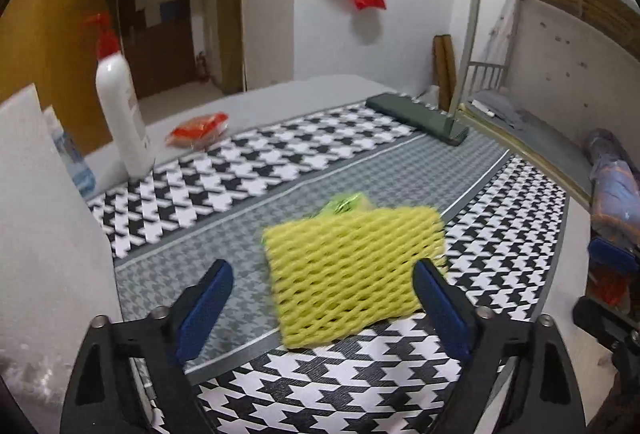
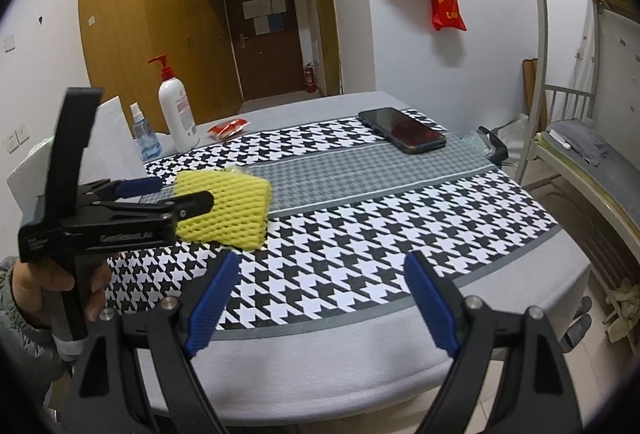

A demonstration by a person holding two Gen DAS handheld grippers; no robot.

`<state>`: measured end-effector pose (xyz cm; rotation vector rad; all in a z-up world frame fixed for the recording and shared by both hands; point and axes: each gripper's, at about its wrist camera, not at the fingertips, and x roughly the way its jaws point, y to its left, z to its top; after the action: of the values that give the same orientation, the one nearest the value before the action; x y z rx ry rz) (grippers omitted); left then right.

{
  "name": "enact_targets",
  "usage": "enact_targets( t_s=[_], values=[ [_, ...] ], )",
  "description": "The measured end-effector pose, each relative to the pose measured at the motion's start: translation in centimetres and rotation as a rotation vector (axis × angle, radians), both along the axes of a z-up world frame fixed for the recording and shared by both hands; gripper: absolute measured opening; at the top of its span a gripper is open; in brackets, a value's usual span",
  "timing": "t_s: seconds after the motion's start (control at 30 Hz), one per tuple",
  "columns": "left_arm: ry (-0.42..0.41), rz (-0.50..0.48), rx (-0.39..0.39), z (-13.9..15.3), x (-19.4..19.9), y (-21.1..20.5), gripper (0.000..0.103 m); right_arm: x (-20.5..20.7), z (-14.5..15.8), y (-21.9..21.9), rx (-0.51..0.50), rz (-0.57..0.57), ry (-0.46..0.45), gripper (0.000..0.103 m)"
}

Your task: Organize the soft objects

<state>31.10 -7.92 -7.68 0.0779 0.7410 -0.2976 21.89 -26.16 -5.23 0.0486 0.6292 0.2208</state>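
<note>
The yellow foam net [image 1: 352,274] lies flat at centre frame in the left wrist view, across the grey band of the houndstooth mat [image 1: 280,162] on the tabletop [image 2: 360,350]. A smaller green piece [image 1: 346,204] peeks out from behind its far edge. The left gripper [image 1: 324,298] is spread wide with the net between its blue pads, not pinched. In the right wrist view the right gripper [image 2: 320,298] is also spread, holding nothing, low in frame over the mat. Upper left of that view stand a white pump bottle [image 2: 176,114] and a small blue spray bottle [image 2: 145,138]; their contents cannot be told. A phone [image 2: 402,130] lies upper right.
</note>
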Motion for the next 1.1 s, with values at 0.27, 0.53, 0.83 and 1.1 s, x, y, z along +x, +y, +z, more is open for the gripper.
enact_targets(
  t_s=[0.27,0.53,0.83,1.1],
  values=[
    [0.054,0.015,0.024,-1.4,0.9,0.3,0.065,0.6,-0.5,0.2,-0.008,0.023,0.021,0.088],
    [0.096,-0.013,-0.028,-1.8,1.3,1.0,0.028,1.4,-0.6,0.5,-0.016,0.034,0.031,0.088],
    [0.076,-0.274,-0.049,-1.5,-1.3,-2.0,0.009,1.5,0.0,0.8,-0.031,0.022,0.035,0.088],
    [0.029,-0.389,-0.057,-0.5,-3.3,-3.1,0.009,1.1,0.3,1.0,-0.052,0.017,0.030,0.088]
  ],
)
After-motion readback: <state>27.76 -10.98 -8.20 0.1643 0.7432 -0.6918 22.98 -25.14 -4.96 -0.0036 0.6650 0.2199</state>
